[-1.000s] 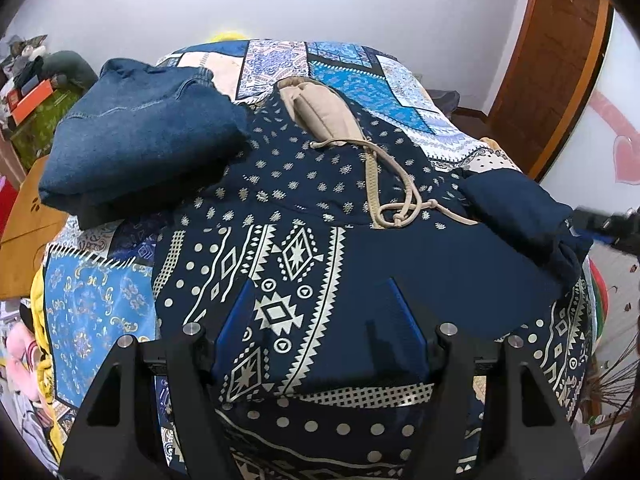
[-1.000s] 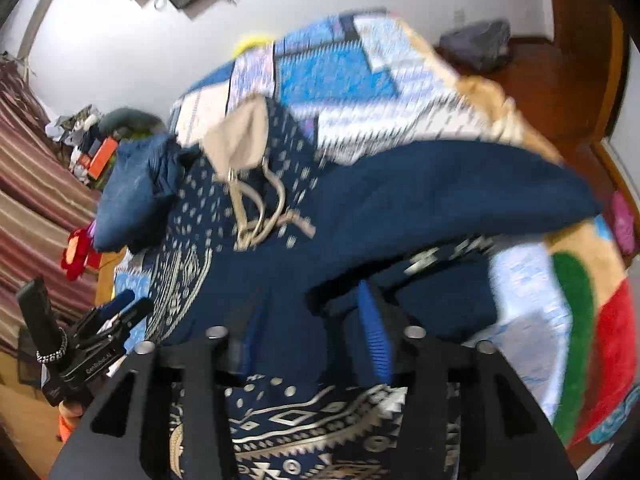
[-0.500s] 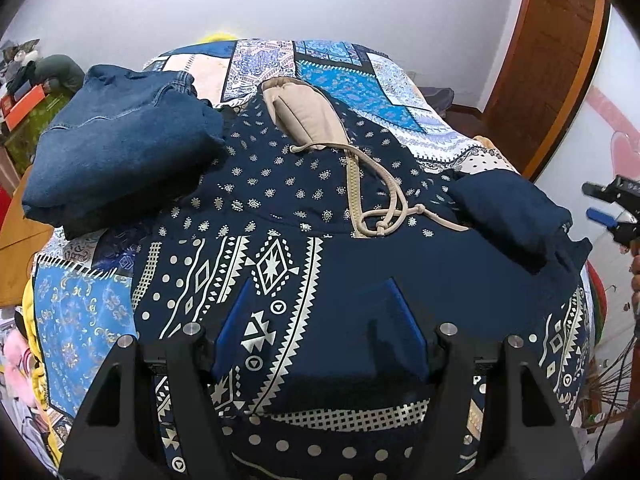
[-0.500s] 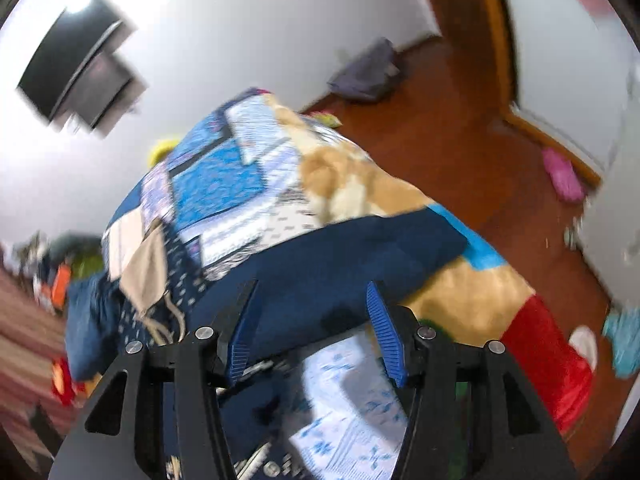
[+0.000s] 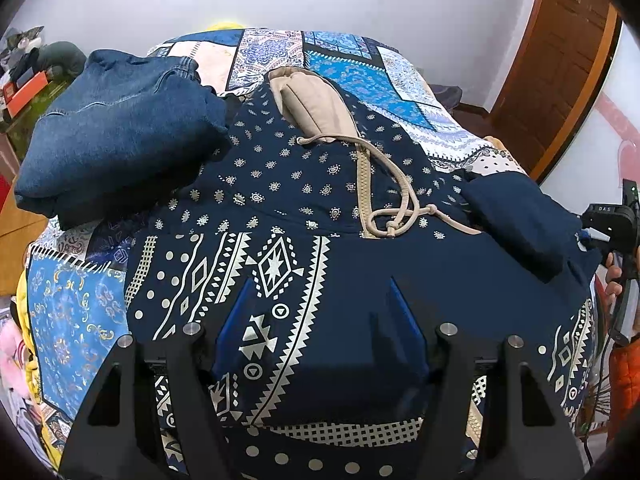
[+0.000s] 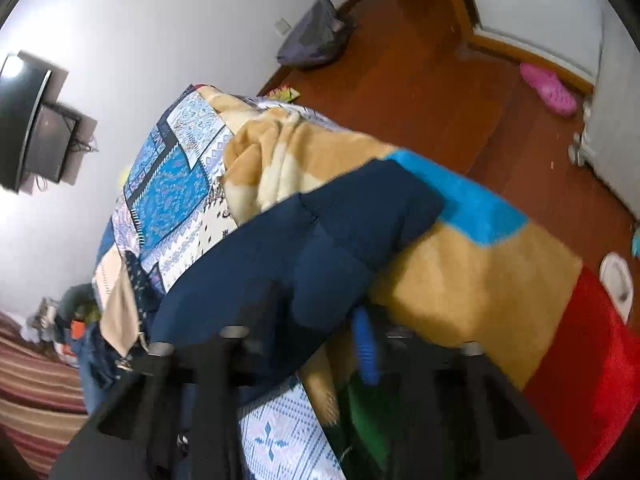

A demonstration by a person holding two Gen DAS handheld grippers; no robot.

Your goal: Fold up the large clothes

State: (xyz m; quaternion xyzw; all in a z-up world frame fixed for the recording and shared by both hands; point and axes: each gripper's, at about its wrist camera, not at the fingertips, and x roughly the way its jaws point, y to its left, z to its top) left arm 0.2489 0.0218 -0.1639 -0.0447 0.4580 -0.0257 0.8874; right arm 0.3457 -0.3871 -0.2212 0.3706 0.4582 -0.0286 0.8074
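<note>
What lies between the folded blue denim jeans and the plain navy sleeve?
The patterned navy hoodie's beige hood lining and drawstring, per the left wrist view.

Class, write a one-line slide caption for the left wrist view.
Open left gripper hovers over a patterned navy hoodie spread on the bed, folded jeans beside it.

Evenly, softly lit indoors; sharp through the left wrist view, with faint shadow under the left gripper (image 5: 320, 312). Smeared by motion blur in the right wrist view. Glare on the wall-mounted screen (image 6: 28, 120). Heavy fisheye bending, dark-vignetted corners.
</note>
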